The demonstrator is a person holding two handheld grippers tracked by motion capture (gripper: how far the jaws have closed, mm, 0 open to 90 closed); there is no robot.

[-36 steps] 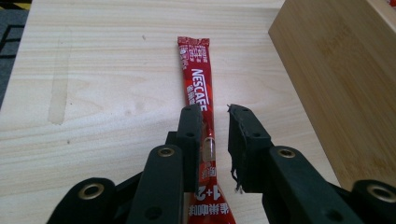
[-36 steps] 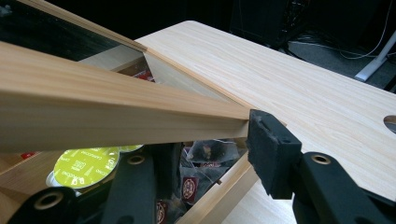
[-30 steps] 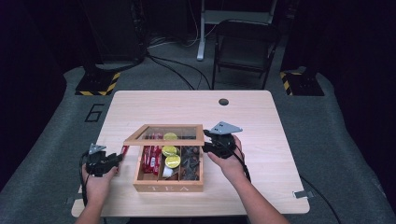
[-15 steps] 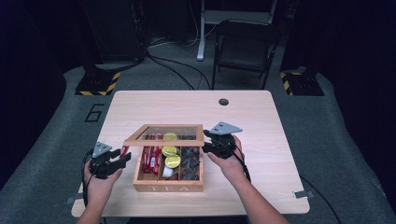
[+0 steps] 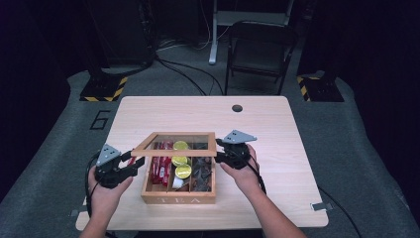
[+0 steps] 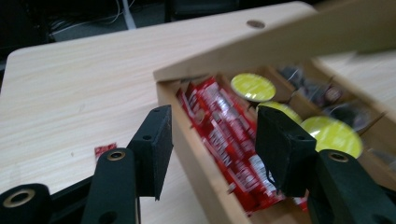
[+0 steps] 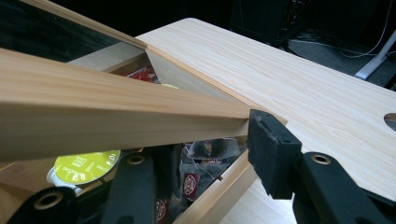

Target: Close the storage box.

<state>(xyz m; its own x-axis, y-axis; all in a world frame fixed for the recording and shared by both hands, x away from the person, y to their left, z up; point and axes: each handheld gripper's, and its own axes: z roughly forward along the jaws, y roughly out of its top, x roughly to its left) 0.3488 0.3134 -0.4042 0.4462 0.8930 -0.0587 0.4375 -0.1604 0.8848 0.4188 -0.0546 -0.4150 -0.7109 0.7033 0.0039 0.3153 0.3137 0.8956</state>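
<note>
Tea box at the counter's six o'clock edge, lid half raised, right tongs gripping the lid's three o'clock corner, left tongs spread open straddling the box's nine o'clock wall, red packets, yellow pods inside.

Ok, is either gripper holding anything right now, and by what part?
The right gripper holds the tea box's lid by the right end of its front wooden rail. The left gripper holds nothing; its jaws stand open astride the box's left wall.
</note>
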